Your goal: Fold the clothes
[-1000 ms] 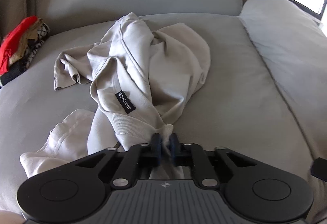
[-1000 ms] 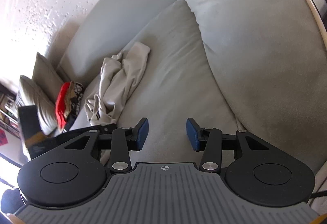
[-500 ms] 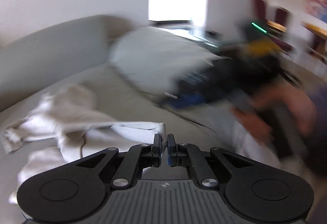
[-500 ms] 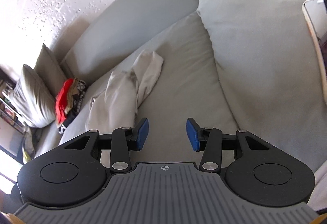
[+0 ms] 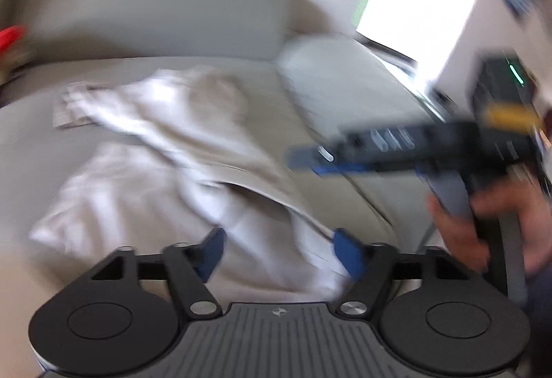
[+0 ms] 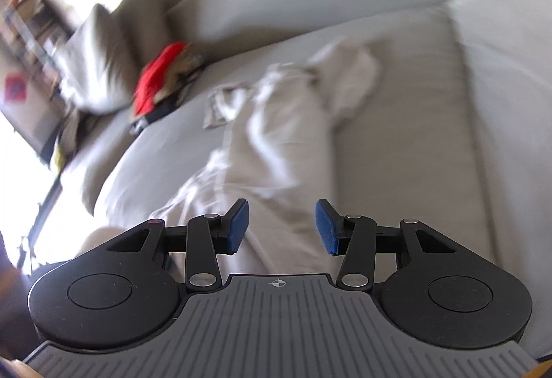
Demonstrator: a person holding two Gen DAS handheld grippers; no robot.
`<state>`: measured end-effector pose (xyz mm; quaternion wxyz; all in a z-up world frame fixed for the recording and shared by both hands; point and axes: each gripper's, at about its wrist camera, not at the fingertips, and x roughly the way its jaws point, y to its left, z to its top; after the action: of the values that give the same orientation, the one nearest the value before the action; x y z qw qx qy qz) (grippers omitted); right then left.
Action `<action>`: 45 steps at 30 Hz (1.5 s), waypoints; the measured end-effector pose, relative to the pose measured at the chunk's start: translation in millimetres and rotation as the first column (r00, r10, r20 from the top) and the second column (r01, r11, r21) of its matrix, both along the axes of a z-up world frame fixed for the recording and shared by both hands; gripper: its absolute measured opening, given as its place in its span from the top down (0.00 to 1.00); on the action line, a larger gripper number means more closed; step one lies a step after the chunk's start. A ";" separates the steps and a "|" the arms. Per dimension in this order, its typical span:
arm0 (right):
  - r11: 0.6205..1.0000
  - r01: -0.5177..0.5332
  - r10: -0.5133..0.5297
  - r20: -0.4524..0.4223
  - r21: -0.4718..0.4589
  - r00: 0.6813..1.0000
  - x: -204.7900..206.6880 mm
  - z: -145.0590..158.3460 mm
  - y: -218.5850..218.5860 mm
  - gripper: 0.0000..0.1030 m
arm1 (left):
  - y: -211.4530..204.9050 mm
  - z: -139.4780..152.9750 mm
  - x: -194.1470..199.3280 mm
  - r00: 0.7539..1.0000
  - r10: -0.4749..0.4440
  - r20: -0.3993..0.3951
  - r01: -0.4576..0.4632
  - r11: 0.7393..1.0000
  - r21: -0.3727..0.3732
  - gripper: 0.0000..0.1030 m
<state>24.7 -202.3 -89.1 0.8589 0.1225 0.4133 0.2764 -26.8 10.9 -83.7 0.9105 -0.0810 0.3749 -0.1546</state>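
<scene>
A crumpled beige sweatshirt [image 5: 155,171] lies stretched along the grey sofa seat [image 5: 31,143]. My left gripper [image 5: 280,252] hovers over its near end. The jaws are opening, and the pads stand wide apart on either side of the cloth without pressing it. In the right wrist view the same sweatshirt [image 6: 283,136] runs away from my right gripper [image 6: 281,226], which is open above its near part with nothing pinched. The left wrist view shows my right gripper [image 5: 310,160] in a hand [image 5: 483,222] at the right, blurred.
A pile of clothes with a red top piece [image 6: 158,77] sits at the sofa's far left corner beside two cushions [image 6: 93,67]. A thick grey armrest cushion [image 6: 500,32] bounds the seat on the right. The backrest [image 5: 155,8] closes the far side.
My left gripper was shut on the sweatshirt's hem and has let it go, its jaws now wide. My right gripper has rolled and swung over the sweatshirt.
</scene>
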 end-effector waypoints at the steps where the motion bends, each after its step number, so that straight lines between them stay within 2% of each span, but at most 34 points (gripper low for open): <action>1: 1.000 -0.027 0.027 0.008 -0.014 1.000 2.1 1.2 11.2 0.52 | 9.5 1.2 3.3 0.995 0.094 -0.021 -0.093 0.995 0.025 0.30; 3: 0.996 -0.077 0.078 0.020 -0.049 0.997 4.5 1.9 34.9 0.52 | 27.0 -0.5 11.4 0.964 0.254 -0.074 -0.250 0.966 0.065 0.35; 5: 0.988 -0.123 0.126 0.028 -0.094 0.992 6.7 1.2 58.4 0.52 | 38.5 -5.3 18.3 0.936 0.333 -0.115 -0.328 0.943 0.064 0.37; 9: 0.961 -0.181 0.197 0.056 -0.210 0.979 9.8 -5.2 97.9 0.53 | 40.0 -11.5 24.0 0.929 0.342 -0.141 -0.340 0.940 0.041 0.40; 14: 0.891 -0.147 0.214 0.111 -0.429 0.970 17.1 -12.4 127.7 0.56 | 51.4 -14.9 13.6 0.934 0.312 -0.172 -0.314 0.949 0.019 0.40; 16: 0.874 -0.162 0.235 0.107 -0.459 0.966 19.5 -14.0 128.0 0.71 | 48.7 -14.6 11.5 0.935 0.311 -0.173 -0.312 0.950 0.019 0.39; 17: 0.873 -0.172 0.244 0.103 -0.457 0.964 20.4 -14.1 125.6 0.87 | 47.3 -14.7 10.2 0.934 0.310 -0.176 -0.312 0.950 0.018 0.39; 18: 0.881 -0.176 0.243 0.101 -0.439 0.965 20.9 -12.5 121.9 0.93 | 46.3 -15.8 10.0 0.934 0.307 -0.180 -0.310 0.951 0.015 0.39; 21: 0.925 -0.079 0.145 0.154 -0.371 0.977 25.7 4.0 97.2 0.96 | 42.5 -18.1 6.8 0.936 0.297 -0.187 -0.300 0.954 0.015 0.39; 24: 0.955 0.139 -0.080 0.223 -0.263 0.972 27.3 27.1 41.7 0.96 | 38.5 -24.2 5.5 0.932 0.298 -0.205 -0.299 0.954 0.023 0.39; 26: 0.938 0.297 -0.256 0.216 -0.180 0.942 23.1 35.8 -11.0 0.97 | 38.3 -27.1 5.8 0.927 0.304 -0.222 -0.308 0.951 0.015 0.40; 28: 0.896 0.425 -0.406 0.149 -0.131 0.902 17.0 26.6 -63.2 0.97 | 36.9 -29.7 6.8 0.923 0.304 -0.235 -0.311 0.950 0.010 0.46; 30: 0.847 0.510 -0.506 0.066 -0.148 0.860 7.7 6.7 -105.0 0.97 | 35.0 -32.3 8.1 0.921 0.301 -0.247 -0.310 0.951 0.005 0.48; 32: 0.807 0.553 -0.563 0.009 -0.210 0.826 -3.6 -15.8 -130.7 0.97 | 32.9 -34.9 9.3 0.918 0.299 -0.260 -0.310 0.951 -0.002 0.49; 34: 0.796 0.557 -0.581 -0.042 -0.236 0.813 -15.1 -35.6 -145.7 0.97 | 29.1 -37.6 10.5 0.914 0.298 -0.273 -0.316 0.949 -0.022 0.49; 36: 0.825 0.541 -0.559 -0.097 -0.163 0.824 -23.6 -49.4 -154.2 0.96 | 26.9 -40.2 12.1 0.907 0.307 -0.287 -0.333 0.942 -0.044 0.49; 37: 0.838 0.531 -0.543 -0.098 -0.129 0.834 -25.4 -50.5 -154.2 0.96 | 25.7 -41.5 12.9 0.904 0.312 -0.294 -0.342 0.938 -0.055 0.49; 39: 0.858 0.510 -0.514 -0.095 -0.064 0.853 -28.9 -51.9 -153.5 0.83 | 24.1 -44.5 16.0 0.893 0.326 -0.309 -0.361 0.930 -0.063 0.49; 41: 0.869 0.494 -0.494 -0.066 -0.023 0.867 -31.2 -48.7 -146.8 0.78 | 20.7 -45.4 20.6 0.884 0.350 -0.310 -0.376 0.926 -0.029 0.50; 43: 0.879 0.478 -0.477 -0.043 -0.005 0.878 -34.6 -47.0 -143.1 0.71 | 17.7 -42.7 24.3 0.885 0.365 -0.289 -0.383 0.924 -0.008 0.50; 44: 0.882 0.472 -0.471 -0.035 0.001 0.881 -36.7 -45.9 -142.9 0.69 | 17.1 -41.4 26.5 0.883 0.378 -0.277 -0.393 0.920 0.004 0.52; 45: 0.884 0.467 -0.467 -0.029 0.006 0.884 -37.7 -44.6 -141.5 0.69 | 18.8 -40.2 29.6 0.875 0.405 -0.264 -0.415 0.909 0.019 0.58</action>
<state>-13.0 -343.9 -133.7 0.8938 0.2275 0.3814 0.0626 2.7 29.6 -123.9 0.8633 -0.1958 0.4629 0.0467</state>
